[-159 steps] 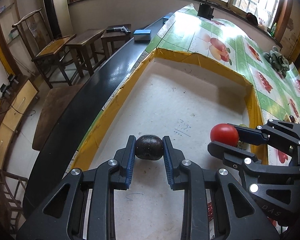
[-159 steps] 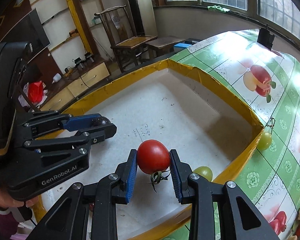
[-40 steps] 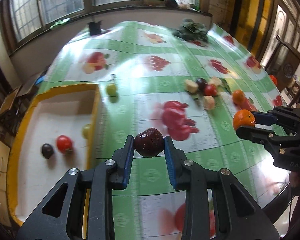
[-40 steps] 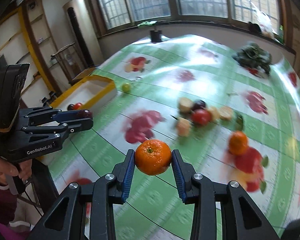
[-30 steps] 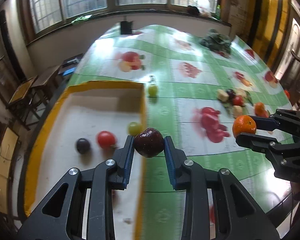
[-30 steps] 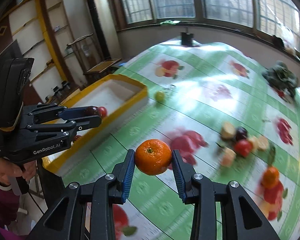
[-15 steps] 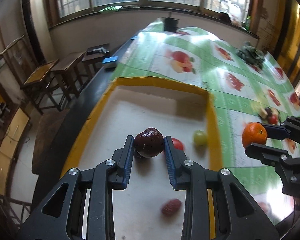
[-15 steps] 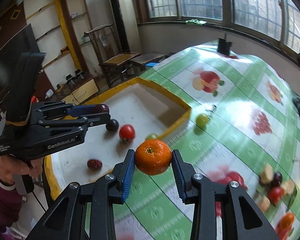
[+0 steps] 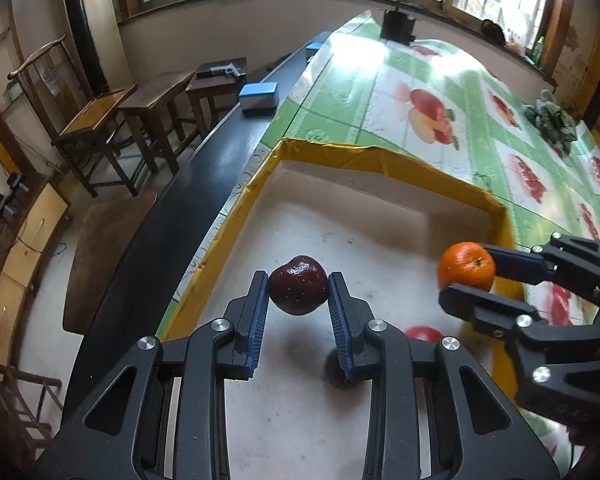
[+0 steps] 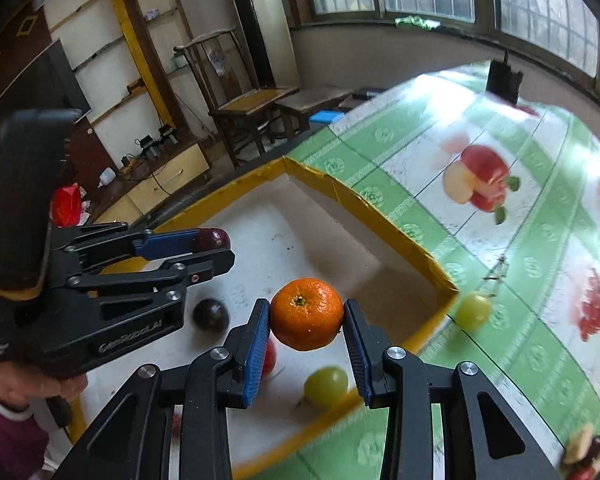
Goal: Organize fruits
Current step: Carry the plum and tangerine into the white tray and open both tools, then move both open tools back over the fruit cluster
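The left gripper (image 9: 298, 294) pinches a dark red plum-like fruit (image 9: 298, 290) between its blue pads, held clear above the white floor of the yellow-rimmed tray (image 9: 384, 166). The right gripper (image 10: 306, 326) pinches a mandarin (image 10: 307, 313) the same way, stem end up, hanging over the tray's near right part.

Beneath them the tray already holds a dark round fruit (image 10: 211, 315), a red tomato (image 9: 422, 334) mostly hidden behind the fingers, and a green grape-like fruit (image 10: 326, 385) close to the near rim. Another green one (image 10: 473, 311) lies outside on the fruit-print surface (image 10: 540, 240), just beside the tray's corner.

Both fruits are round and smooth, so letting go from this height could send them rolling into the others or bouncing toward the low wall. The mandarin hangs close over the tomato and may, though the view is blurred there, land on it. The two grippers are also near each other, so a careless swing could knock them together.
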`<move>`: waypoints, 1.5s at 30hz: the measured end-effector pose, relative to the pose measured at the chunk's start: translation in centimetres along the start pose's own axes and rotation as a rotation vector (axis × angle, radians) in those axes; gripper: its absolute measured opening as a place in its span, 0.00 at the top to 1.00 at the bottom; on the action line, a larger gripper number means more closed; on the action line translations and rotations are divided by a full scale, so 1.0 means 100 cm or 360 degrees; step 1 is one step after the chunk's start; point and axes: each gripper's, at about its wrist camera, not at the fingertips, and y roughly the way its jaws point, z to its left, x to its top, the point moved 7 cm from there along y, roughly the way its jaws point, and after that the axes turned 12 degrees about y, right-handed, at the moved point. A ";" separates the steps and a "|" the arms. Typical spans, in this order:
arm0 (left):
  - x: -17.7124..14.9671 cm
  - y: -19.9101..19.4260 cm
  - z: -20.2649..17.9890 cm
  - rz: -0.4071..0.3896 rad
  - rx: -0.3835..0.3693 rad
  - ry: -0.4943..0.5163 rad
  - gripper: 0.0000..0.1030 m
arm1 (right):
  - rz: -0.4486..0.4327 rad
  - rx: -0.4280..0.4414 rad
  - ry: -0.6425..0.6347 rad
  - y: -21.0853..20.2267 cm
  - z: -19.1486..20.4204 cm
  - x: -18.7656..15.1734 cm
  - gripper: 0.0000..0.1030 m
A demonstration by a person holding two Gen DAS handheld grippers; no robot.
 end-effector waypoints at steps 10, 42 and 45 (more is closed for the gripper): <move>-0.003 0.011 0.007 0.0058 -0.0028 -0.0091 0.65 | 0.0033 0.0028 0.0003 0.023 0.001 0.004 0.62; -0.043 -0.099 -0.135 -0.0113 -0.0327 0.0266 0.37 | -0.0255 -0.0188 0.0308 -0.174 -0.101 -0.133 0.58; -0.058 -0.105 -0.163 -0.0086 -0.0378 0.0423 0.37 | -0.0257 -0.0226 0.0373 -0.186 -0.118 -0.154 0.58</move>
